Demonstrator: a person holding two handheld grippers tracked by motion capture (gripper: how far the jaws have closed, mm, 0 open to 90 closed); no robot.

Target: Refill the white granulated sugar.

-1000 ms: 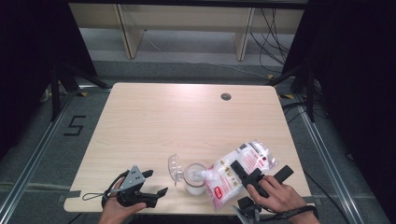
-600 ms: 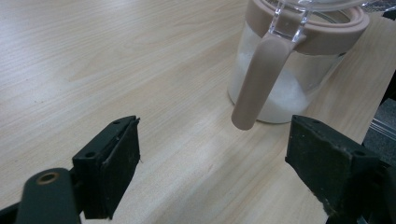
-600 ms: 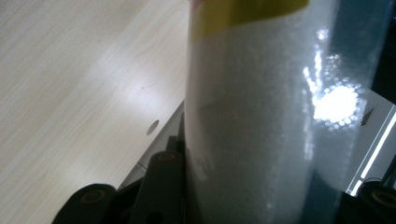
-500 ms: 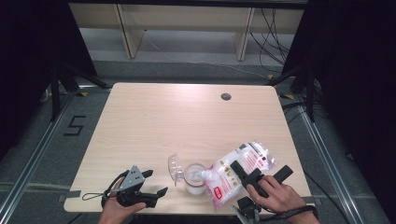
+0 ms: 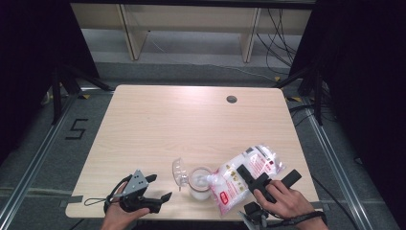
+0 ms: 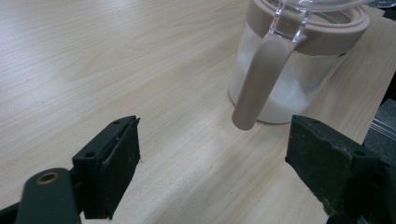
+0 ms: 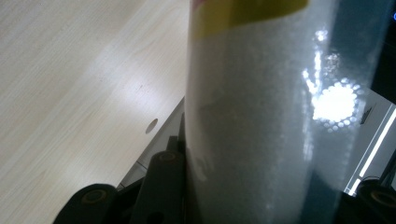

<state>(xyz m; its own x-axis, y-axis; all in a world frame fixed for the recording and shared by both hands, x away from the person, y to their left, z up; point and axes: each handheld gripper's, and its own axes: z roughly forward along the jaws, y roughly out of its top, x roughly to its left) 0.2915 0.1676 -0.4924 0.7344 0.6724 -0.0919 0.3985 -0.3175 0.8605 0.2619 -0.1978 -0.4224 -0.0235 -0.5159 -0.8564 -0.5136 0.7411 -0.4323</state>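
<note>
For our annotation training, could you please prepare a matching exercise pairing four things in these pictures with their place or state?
Things:
1. bag
2. jar
3. left gripper
4. cable hole

States:
A. far side of the table
B. open, holding nothing
C. partly filled with white grains, lid hinged open
D. tilted, clamped by the right gripper

Pairs: 1-D, 2-C, 3-B, 4-A

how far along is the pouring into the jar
Done: the jar is open, its lid flipped aside, with white grains at the bottom. In hand: the right hand-held gripper tilts the bag over its mouth. Left: filling and closing; the left hand-held gripper waits open.
</note>
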